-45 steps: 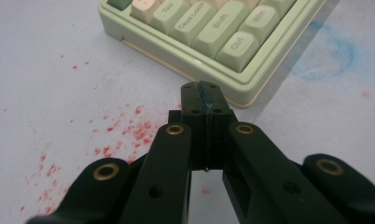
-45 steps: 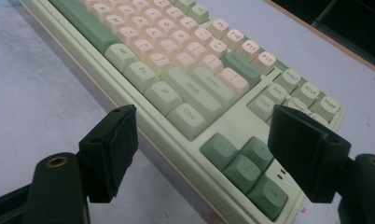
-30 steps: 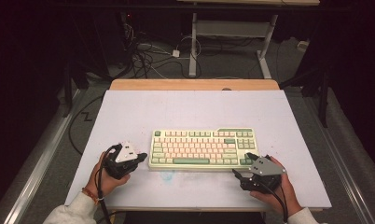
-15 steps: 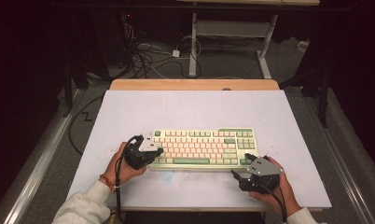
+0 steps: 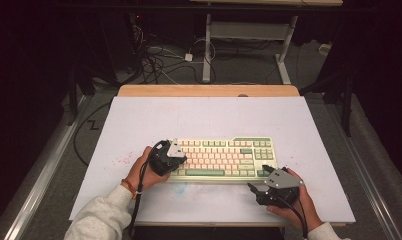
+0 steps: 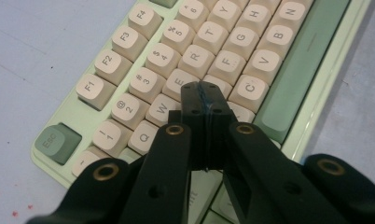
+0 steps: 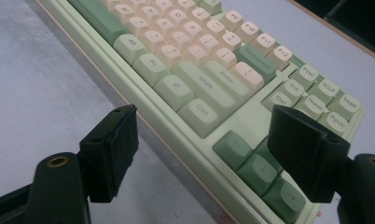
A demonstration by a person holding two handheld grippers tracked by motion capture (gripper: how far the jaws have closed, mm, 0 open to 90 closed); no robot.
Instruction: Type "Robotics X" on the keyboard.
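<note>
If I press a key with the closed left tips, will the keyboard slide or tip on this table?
Probably neither. The keyboard lies flat and wide on the smooth table, so tipping looks unlikely. The left gripper, jaws shut, points down over the S and D keys, so force should go mostly downward. An angled push could skate it, since the right gripper is open, not bracing.
</note>
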